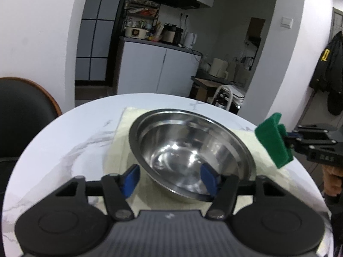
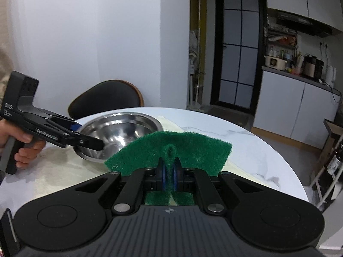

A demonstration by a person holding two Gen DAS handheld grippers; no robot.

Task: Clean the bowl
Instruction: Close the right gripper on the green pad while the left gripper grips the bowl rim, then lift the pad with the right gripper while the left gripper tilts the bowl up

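Observation:
A steel bowl (image 1: 182, 141) (image 2: 120, 126) stands on a pale cloth (image 1: 124, 128) on the round marble table (image 1: 64, 145). My left gripper (image 1: 169, 180) (image 2: 85, 136) straddles the bowl's near rim, with one blue pad (image 1: 209, 181) inside the bowl and the other (image 1: 130, 177) outside. A sliver of cloth shows between the outer pad and the bowl wall, so the jaws stand open. My right gripper (image 2: 169, 167) (image 1: 283, 132) is shut on a green scouring pad (image 2: 193, 147) (image 1: 272, 141). It hovers off the bowl's right side, above the table.
A black chair (image 1: 21, 111) (image 2: 107, 98) stands at the table's far left edge. A person's hand (image 2: 23, 147) holds the left gripper's handle. A white wire rack (image 2: 330, 171) sits beyond the table's right edge. Kitchen cabinets (image 1: 160, 70) lie behind.

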